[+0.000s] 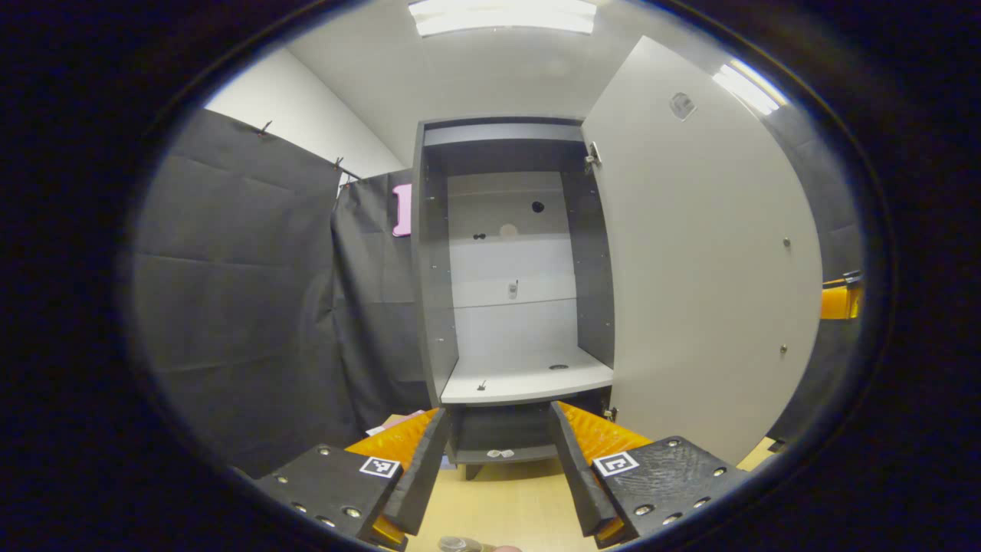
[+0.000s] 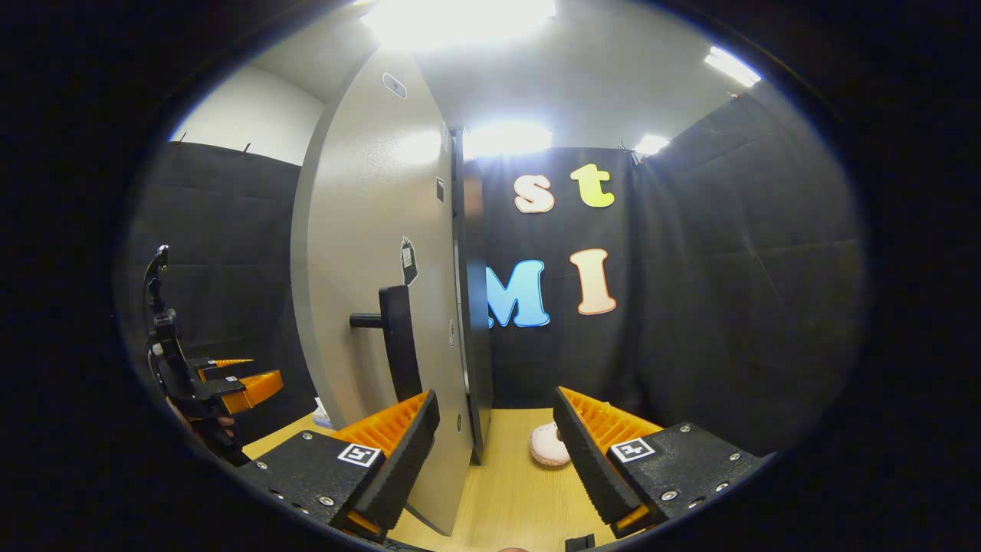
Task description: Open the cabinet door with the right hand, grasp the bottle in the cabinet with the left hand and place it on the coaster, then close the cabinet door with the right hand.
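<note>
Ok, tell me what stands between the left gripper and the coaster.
The open cabinet door stands between them: in the right gripper view, the left gripper is on its handle side and the coaster lies past its edge.

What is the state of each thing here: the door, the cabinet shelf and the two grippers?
Door: swung wide open.
Shelf: bare, no bottle on it.
Left gripper: open, holding nothing, facing the cabinet.
Right gripper: open, holding nothing, beside the door's handle, not touching it.
</note>
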